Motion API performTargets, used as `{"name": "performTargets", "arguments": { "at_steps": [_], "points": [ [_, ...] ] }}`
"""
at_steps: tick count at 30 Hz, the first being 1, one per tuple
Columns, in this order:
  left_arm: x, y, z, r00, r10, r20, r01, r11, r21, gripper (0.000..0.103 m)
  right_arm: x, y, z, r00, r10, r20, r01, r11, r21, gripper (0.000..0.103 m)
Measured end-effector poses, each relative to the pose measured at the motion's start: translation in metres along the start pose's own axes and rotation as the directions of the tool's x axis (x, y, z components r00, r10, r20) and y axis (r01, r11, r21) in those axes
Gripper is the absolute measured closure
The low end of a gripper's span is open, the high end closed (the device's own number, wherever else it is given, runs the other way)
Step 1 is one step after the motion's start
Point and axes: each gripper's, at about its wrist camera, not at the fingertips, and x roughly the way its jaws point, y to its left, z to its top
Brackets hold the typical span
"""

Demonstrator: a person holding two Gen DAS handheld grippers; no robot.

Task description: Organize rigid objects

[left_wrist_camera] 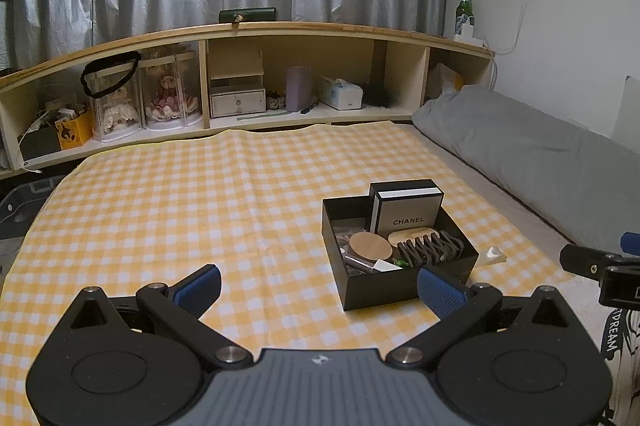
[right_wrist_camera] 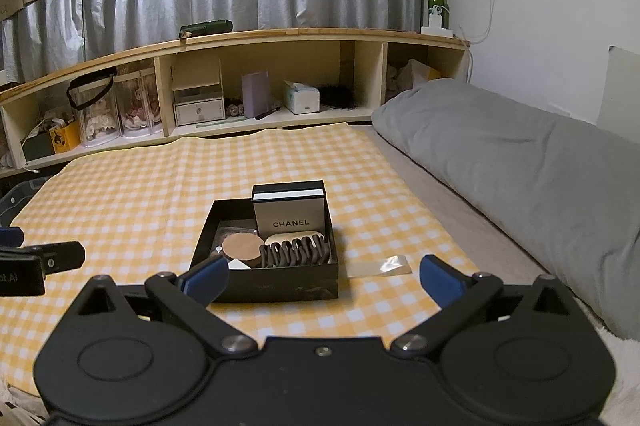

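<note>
The black box (right_wrist_camera: 264, 286) sits on the checked cloth (right_wrist_camera: 120, 209), already holding the Chanel carton (right_wrist_camera: 290, 214) upright at the back, a round wooden lid (right_wrist_camera: 241, 246) and a dark claw clip (right_wrist_camera: 294, 253) lying crosswise in front. It lies straight ahead of the right gripper (right_wrist_camera: 322, 278), just beyond its wide-open, empty jaws. The left gripper (left_wrist_camera: 318, 288), also open and empty, has the box off to its right. The right hand looks nearer. A clear wrapper (right_wrist_camera: 384, 266) lies beside the box.
</note>
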Motion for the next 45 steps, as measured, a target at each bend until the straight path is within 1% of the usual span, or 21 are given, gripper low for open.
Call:
{"name": "performTargets", "arguments": {
  "at_steps": [45],
  "points": [
    [0.0002,0.0003,-0.0025,1.000,-0.002,-0.001,0.002,1.000,0.006,0.000,0.0008,-0.0009,-0.0013,1.000,-0.001,-0.007,0.001,1.000,0.012,0.000]
  ]
}}
